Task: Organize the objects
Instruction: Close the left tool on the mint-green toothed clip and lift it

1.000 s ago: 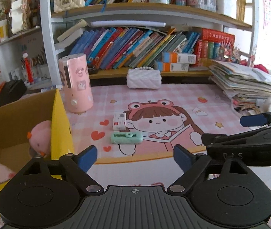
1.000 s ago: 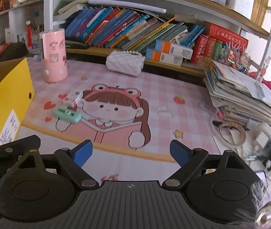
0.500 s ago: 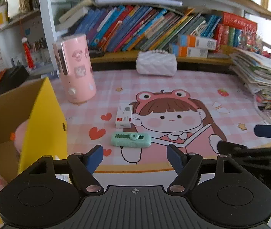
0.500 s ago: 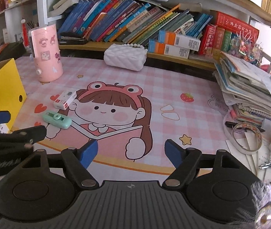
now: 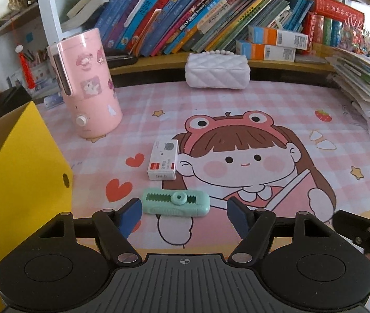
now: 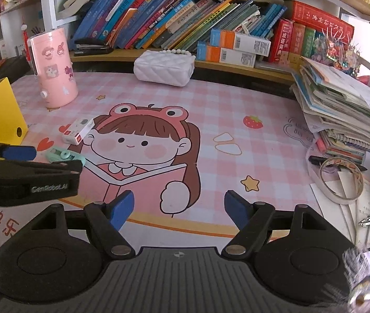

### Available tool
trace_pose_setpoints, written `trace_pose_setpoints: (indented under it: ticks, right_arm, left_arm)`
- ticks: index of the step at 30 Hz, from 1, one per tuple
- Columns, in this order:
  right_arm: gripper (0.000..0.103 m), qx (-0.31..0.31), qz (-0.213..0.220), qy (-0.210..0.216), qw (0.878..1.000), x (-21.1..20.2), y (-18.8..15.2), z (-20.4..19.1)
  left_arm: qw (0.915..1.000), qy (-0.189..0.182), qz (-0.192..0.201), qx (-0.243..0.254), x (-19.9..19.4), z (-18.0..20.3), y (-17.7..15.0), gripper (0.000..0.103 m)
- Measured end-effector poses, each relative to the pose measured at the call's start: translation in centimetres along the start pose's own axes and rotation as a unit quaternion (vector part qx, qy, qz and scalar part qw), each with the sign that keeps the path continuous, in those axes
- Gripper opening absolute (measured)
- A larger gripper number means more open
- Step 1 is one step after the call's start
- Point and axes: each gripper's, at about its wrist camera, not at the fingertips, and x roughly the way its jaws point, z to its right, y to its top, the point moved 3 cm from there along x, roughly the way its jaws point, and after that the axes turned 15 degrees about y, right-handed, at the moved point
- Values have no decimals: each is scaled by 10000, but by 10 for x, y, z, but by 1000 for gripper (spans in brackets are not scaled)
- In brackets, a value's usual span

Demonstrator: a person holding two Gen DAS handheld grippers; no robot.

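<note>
Left gripper (image 5: pixel 184 215) spread wide, bracketing mint-green plastic cutter (image 5: pixel 176 202) near mat's front edge, untouched | right gripper (image 6: pixel 179 210) agape, empty

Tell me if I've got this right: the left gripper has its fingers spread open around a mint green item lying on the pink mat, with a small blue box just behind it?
Nearly. In the left wrist view the small box behind the mint green item is white with a red label, not blue. The left gripper is open around that item on the pink mat.
</note>
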Motion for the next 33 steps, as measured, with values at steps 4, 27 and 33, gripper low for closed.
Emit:
trace_pose_setpoints:
  ticks: [4, 27, 33]
  right_arm:
    - [76, 6, -38, -2, 10000, 1, 0, 3]
    - [76, 28, -188, 78, 9998, 9, -1, 9]
    - [76, -2, -199, 71, 9998, 11, 0, 8]
  left_arm:
    - [9999, 27, -133, 69, 12, 3, -1, 77]
    - [9996, -55, -142, -233, 38, -8, 1, 75]
    - [9999, 15, 97, -32, 27, -7, 0, 69]
